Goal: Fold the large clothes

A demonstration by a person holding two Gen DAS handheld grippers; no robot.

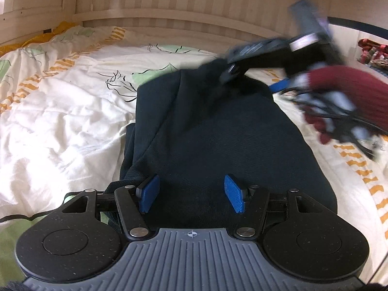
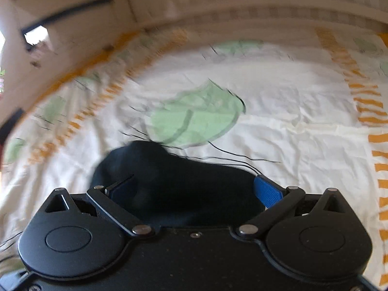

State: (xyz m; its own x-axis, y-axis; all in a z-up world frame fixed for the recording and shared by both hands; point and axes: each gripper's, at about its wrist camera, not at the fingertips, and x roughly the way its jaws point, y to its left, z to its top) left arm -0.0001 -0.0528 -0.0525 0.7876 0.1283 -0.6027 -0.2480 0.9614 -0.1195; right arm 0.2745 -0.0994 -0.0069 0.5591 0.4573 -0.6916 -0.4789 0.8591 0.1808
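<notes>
The garment (image 1: 218, 133) is a very dark navy, almost black, and plain. The bedsheet (image 1: 60, 111) is white, printed with pale green leaves outlined in thin black lines and bands of short orange dashes. The left hand-held gripper (image 1: 192, 194) has a black frame, a ribbed grey body and blue pads (image 1: 234, 194). The right hand-held gripper (image 2: 194, 189) is black with blue pads too. The sleeve (image 1: 359, 89) is dark red. The headboard (image 1: 181, 2) is pale wood with vertical stripes.

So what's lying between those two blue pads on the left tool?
Only the dark garment, spread flat on the bedsheet; the left gripper has its pads apart over it, seen in the left wrist view.
</notes>
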